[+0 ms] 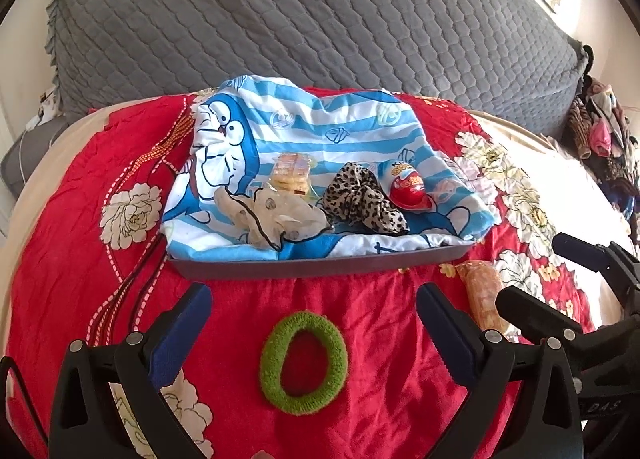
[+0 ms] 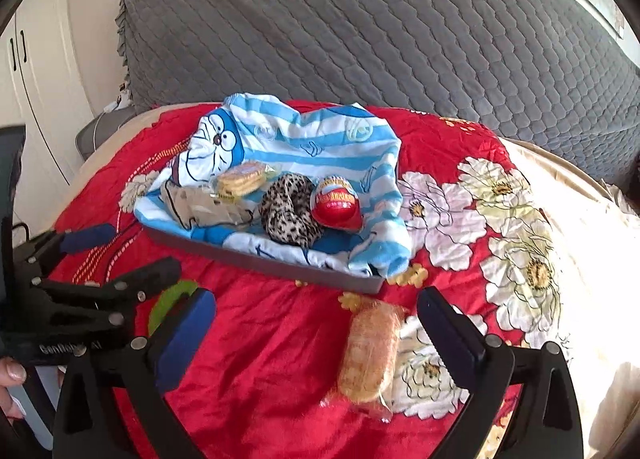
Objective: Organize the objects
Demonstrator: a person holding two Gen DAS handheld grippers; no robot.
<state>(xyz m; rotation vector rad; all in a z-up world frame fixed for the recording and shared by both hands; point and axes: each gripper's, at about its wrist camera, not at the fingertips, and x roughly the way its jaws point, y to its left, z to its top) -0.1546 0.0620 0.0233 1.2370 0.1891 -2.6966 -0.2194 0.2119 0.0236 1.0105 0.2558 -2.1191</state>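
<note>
Spanning a green hair ring (image 1: 303, 363) on the red floral bedspread (image 1: 360, 307), the left gripper (image 1: 312, 299) is held wide with nothing gripped. The right gripper (image 2: 316, 307) is likewise spread wide and empty, with a wrapped biscuit pack (image 2: 370, 359) lying between its fingers. Farther off, a grey tray (image 1: 320, 263) lined with blue striped cloth (image 1: 320, 119) is loaded with two scrunchies, biscuits and a chocolate egg (image 1: 408, 187).

The striped cloth (image 1: 320, 139) covered most of the grey tray (image 1: 320, 265), leaving only its near wall showing. In the right wrist view the green hair ring (image 2: 172, 295) was partly hidden behind the grippers. The egg's (image 1: 408, 185) lettering was too blurred to read. A fingertip (image 2: 12, 373) was cut off at the left edge.
</note>
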